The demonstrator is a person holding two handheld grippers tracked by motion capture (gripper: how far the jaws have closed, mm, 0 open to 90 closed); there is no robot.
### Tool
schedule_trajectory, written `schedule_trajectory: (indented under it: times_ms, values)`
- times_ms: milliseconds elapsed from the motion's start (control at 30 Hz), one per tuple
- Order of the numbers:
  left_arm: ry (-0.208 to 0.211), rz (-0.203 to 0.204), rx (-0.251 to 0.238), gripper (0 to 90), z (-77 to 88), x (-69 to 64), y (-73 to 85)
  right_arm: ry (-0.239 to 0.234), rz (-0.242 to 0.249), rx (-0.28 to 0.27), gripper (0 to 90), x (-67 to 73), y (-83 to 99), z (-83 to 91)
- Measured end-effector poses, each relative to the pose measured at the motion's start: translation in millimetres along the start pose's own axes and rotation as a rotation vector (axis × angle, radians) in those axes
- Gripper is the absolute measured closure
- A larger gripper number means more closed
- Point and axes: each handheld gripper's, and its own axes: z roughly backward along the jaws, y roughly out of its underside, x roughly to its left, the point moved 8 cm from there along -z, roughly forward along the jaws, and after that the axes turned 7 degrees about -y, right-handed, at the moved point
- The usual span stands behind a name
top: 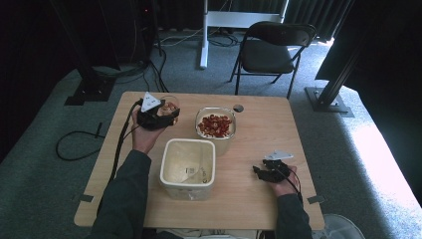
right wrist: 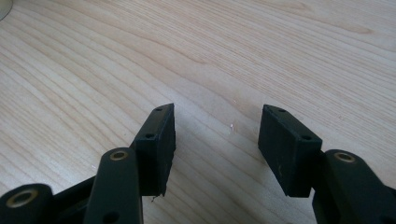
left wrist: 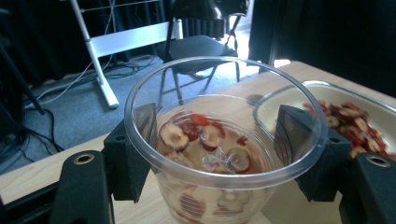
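High view: saw the left gripper (top: 158, 117) at the far left of the wooden table (top: 259, 199), held up by the person's left hand (top: 144, 139), with its jaws closed around a clear plastic cup (top: 170, 105) of red-and-tan sliced fruit. Just right of it stood a clear square container (top: 215, 128) heaped with the same slices (top: 215, 125). Nearer the person, touching or almost touching that container, sat an empty white square tub (top: 188, 168) with a label on its floor. Found the right gripper (top: 266, 172) low at the right, pointing left toward the tub, well apart from it, jaws spread and holding nothing. Beyond the table stood a black folding chair (top: 272, 50) on grey carpet.

Left gripper view: looked down into the cup (left wrist: 224, 172), upright, with one black pad (left wrist: 144, 122) pressed against each side of its wall just under the rim, so clamped on it. Held slices (left wrist: 205, 140) covering the bottom of the cup. Showed the fruit container (left wrist: 299, 93) just beside the cup, at right.

Right gripper view: showed the right gripper (right wrist: 216, 140) with both pads (right wrist: 161, 135) clearly parted, bare wood grain between them, gripping nothing. Could not tell whether the tips touched the tabletop (right wrist: 210, 51).
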Motion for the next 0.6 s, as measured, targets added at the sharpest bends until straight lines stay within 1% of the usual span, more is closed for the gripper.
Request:
schedule_trajectory:
  times_ms: [33, 100, 133, 200, 233, 300, 333, 400, 500, 600]
  values:
    - [0.001, 0.002, -0.002, 31.5, 0.2, 0.5, -1.0, -0.002, -0.001, -0.001, 45.5, -0.1, 0.0, -0.1]
    - [0.002, 0.023, -0.011, 31.6, 0.4, 2.8, -3.2, 0.001, 0.001, 0.000, 45.5, 0.0, 0.0, 0.0]
    - [0.005, 0.027, -0.015, 31.6, 1.1, 2.6, -3.8, 0.001, 0.001, 0.000, 45.5, 0.0, 0.0, 0.0]
    - [0.003, 0.008, -0.013, 31.5, 2.4, 1.4, -3.3, 0.000, 0.001, 0.000, 45.5, 0.3, 0.2, 0.2]
    - [0.001, 0.009, -0.014, 31.5, 2.5, 2.4, -3.4, -0.003, -0.001, -0.002, 45.5, 0.0, 0.3, 0.1]
    - [0.006, 0.031, -0.016, 31.5, 2.9, 5.5, -3.9, -0.002, -0.002, -0.001, 45.5, -0.1, 0.3, 0.2]
    - [0.006, 0.028, -0.015, 31.5, 3.3, 5.5, -3.6, -0.001, 0.000, -0.001, 45.5, 0.1, 0.3, 0.2]
    - [-0.001, 0.008, -0.009, 31.5, 3.7, 5.3, -3.0, 0.000, 0.000, 0.000, 45.6, 0.2, 0.4, 0.3]
    - [0.008, 0.020, -0.005, 31.5, 3.6, 5.6, -1.8, -0.003, -0.001, -0.001, 45.5, 0.0, 0.4, 0.2]
    - [0.024, -0.012, -0.003, 31.5, 5.7, -1.4, 0.5, -0.003, 0.000, -0.001, 45.6, 0.0, 0.4, 0.2]
